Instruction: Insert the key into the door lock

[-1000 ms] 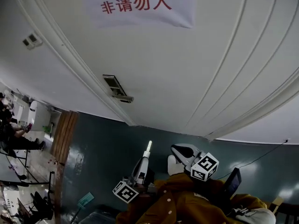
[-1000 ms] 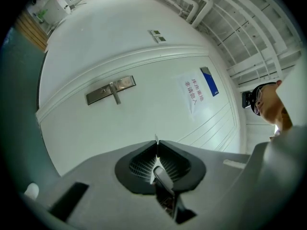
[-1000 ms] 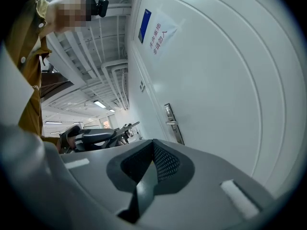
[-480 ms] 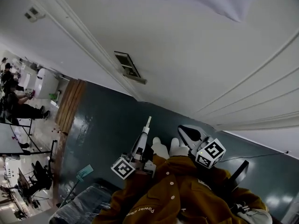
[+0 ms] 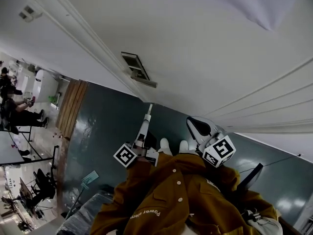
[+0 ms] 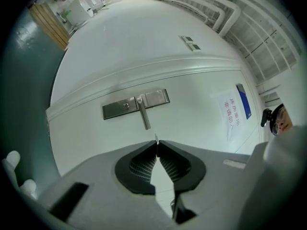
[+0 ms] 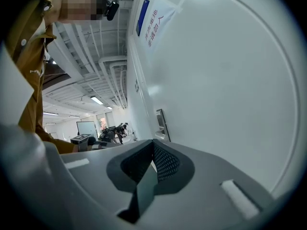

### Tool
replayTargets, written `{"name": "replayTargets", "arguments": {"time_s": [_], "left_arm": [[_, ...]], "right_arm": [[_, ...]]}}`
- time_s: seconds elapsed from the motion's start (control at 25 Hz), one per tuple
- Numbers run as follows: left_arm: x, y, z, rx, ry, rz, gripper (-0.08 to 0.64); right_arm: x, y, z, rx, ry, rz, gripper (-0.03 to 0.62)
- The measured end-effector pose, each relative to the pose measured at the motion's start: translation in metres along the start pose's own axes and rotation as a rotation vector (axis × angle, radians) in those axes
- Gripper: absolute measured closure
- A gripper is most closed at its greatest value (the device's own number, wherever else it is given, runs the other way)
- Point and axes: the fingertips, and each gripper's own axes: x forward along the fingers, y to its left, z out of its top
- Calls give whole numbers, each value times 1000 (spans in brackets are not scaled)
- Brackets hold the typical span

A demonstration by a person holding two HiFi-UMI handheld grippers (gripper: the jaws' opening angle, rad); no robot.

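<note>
Ahead of you stood the white door (image 6: 201, 80), filling most of both claw views. On it, the steel lock plate (image 6: 135, 104) with its lever handle (image 6: 143, 115) lay well apart from your left claw (image 6: 156, 143). Its jaws were pinched together on a thin sliver of metal, which I took for the key (image 6: 156, 137). Your right claw (image 7: 153, 145) was closed with nothing in it and sat off to the side, beside the door face.

By my reading, the key was in your grip and aimed roughly at the plate. The approach, the lining up with the small round keyhole (image 6: 125, 105) and the push in were all left to do.

Only the key's thin tip showed past the pads, so which way its blade was turned was hard to make out. The keyhole's slot was too small to read.
</note>
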Motion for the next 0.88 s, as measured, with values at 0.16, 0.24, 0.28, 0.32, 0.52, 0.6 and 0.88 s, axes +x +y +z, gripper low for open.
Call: {"name": "replayTargets", "arguments": {"time_s": [0.16, 0.24, 0.28, 0.32, 0.52, 0.6, 0.88], "left_arm": [[21, 30, 22, -44, -40, 2, 540], [34, 48, 32, -69, -52, 9, 540], [40, 57, 37, -75, -52, 13, 540], [45, 65, 41, -78, -49, 19, 540], [69, 88, 68, -104, -69, 24, 540], [77, 100, 81, -91, -78, 34, 540], [109, 109, 105, -153, -103, 19, 539]], "right_arm": [[16, 1, 8, -33, -1, 4, 586], [24, 3, 10, -34, -1, 9, 586], [27, 4, 10, -33, 0, 12, 586], [30, 6, 9, -33, 2, 16, 586], [33, 6, 10, -43, 21, 14, 586], [31, 1, 9, -39, 23, -3, 586], [27, -10, 5, -25, 37, -47, 586]]}}
